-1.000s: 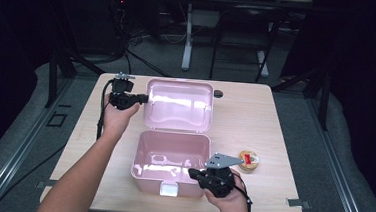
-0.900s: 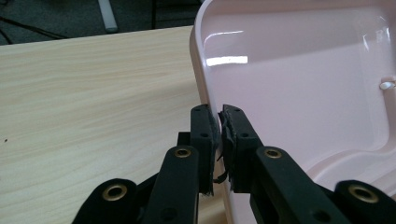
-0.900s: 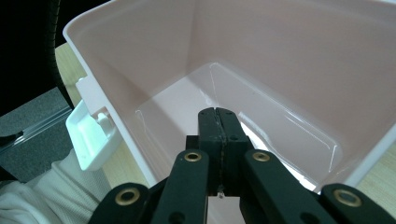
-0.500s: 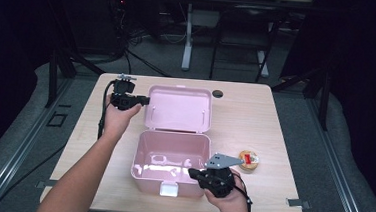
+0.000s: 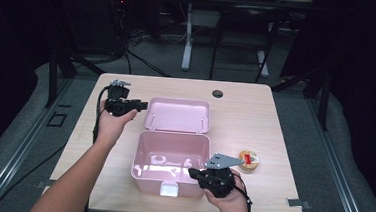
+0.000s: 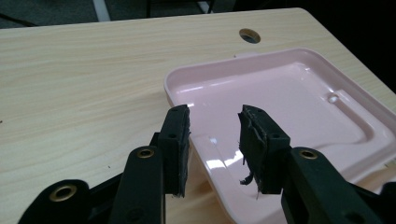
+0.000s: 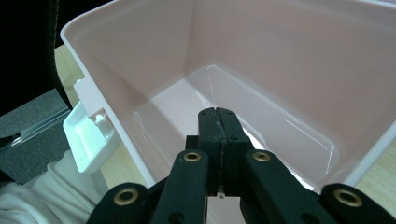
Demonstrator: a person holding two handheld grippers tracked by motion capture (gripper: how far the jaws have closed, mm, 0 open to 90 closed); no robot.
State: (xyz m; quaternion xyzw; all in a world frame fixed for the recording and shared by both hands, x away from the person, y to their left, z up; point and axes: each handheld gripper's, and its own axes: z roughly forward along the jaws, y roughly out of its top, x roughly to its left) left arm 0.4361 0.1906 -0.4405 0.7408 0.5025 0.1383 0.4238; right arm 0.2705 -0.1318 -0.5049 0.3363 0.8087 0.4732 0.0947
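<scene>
Pink box [image 5: 172, 157] open; lid [image 5: 178, 115] flat

We see a small round container [image 5: 248, 161] with a tan rim and a red mark on top, sitting on the wooden tabletop [image 5: 285, 123] close to its right edge and toward the near right corner. A dark round hole [image 5: 217, 94] is cut into the tabletop by the far edge, about midway along it. We also see metal clips at the near edge, one [image 5: 299, 203] by the near right corner.
</scene>
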